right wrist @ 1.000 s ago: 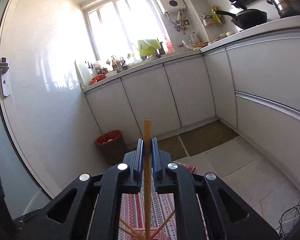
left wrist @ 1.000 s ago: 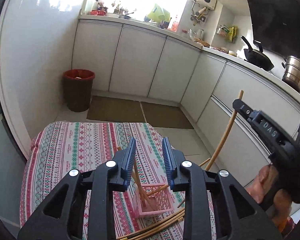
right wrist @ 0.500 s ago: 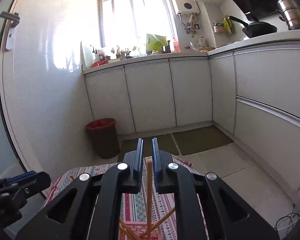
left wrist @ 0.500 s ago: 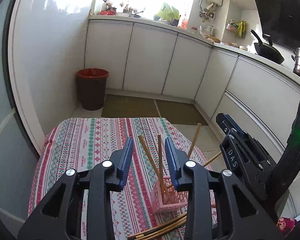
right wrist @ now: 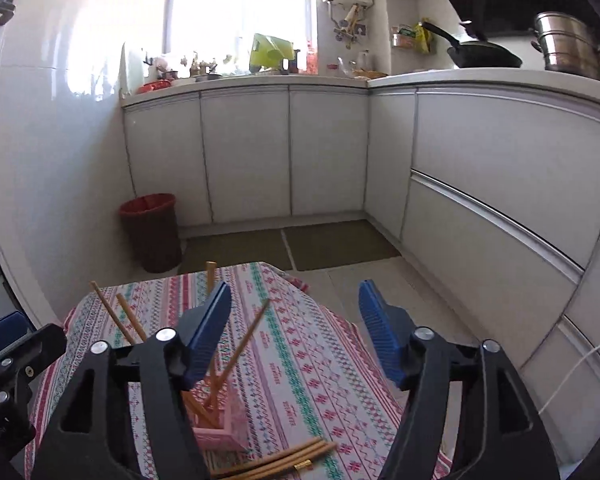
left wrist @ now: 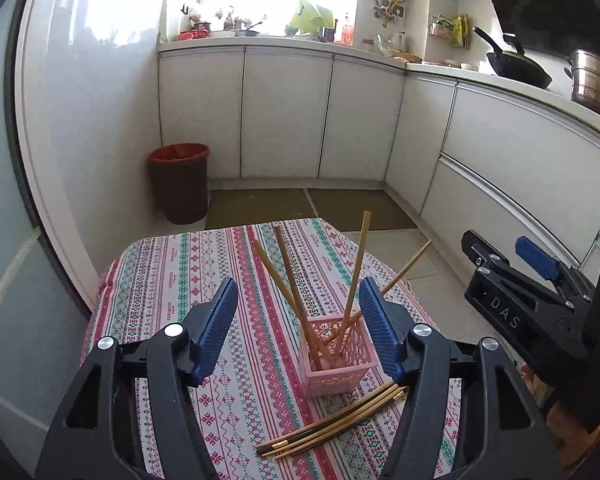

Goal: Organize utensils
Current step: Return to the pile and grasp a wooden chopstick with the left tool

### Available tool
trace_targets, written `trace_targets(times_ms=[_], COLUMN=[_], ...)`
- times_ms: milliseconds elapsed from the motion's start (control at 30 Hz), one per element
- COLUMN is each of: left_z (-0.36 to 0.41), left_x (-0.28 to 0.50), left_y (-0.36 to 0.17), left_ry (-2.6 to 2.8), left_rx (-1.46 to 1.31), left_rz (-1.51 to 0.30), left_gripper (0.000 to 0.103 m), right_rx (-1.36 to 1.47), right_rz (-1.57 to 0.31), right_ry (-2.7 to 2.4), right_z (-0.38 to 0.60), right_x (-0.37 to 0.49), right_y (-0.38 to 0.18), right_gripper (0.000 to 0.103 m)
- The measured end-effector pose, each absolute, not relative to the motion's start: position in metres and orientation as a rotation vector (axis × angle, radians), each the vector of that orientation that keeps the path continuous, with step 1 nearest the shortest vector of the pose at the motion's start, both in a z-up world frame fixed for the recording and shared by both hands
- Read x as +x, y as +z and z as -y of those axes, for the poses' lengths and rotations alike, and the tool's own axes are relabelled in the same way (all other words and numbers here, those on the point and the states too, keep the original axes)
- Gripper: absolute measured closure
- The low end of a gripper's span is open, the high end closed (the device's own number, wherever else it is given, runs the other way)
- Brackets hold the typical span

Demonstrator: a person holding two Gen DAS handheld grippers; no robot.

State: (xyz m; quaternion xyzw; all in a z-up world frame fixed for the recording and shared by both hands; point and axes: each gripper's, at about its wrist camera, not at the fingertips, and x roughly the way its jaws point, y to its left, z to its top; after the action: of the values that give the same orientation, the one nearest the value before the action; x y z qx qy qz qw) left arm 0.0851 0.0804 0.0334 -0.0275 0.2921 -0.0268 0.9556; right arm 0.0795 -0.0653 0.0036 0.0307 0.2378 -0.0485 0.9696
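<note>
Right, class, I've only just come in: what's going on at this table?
A person with a gripper in each hand is sorting chopsticks into a pink basket on the patterned tablecloth. Four chopsticks stand leaning in it; a bundle of loose chopsticks lies in front of it. The jaws of the left gripper and right gripper are opening, and neither holds anything.

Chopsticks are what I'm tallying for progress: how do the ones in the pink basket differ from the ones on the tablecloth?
The chopsticks in the pink basket stand tilted and fan apart; the chopsticks on the tablecloth lie flat in a tight bundle. Four stand in the basket; the loose bundle in front of it looks like about four. Some loose ones are dark with gold bands; the basket's look plain. Neither group is held.
</note>
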Motion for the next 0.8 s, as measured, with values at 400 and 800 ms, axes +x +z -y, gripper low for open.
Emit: trace_targets(times_ms=[400,800], left_z=[-0.039,0.041], left_x=[0.077,0.072], left_y=[0.006,-0.061], left_ry=[-0.153,-0.542], left_rx=[0.081,0.315], left_rz=[-0.697,-0.959], left_gripper=[0.009,0.007], right_rx=[0.168,0.342], right_rz=[-0.695,-0.846], right_ry=[-0.184,-0.262], right_z=[0.134,0.199], right_x=[0.057,0.029], right_y=[-0.025,-0.046], right_gripper=[0.008,0.007])
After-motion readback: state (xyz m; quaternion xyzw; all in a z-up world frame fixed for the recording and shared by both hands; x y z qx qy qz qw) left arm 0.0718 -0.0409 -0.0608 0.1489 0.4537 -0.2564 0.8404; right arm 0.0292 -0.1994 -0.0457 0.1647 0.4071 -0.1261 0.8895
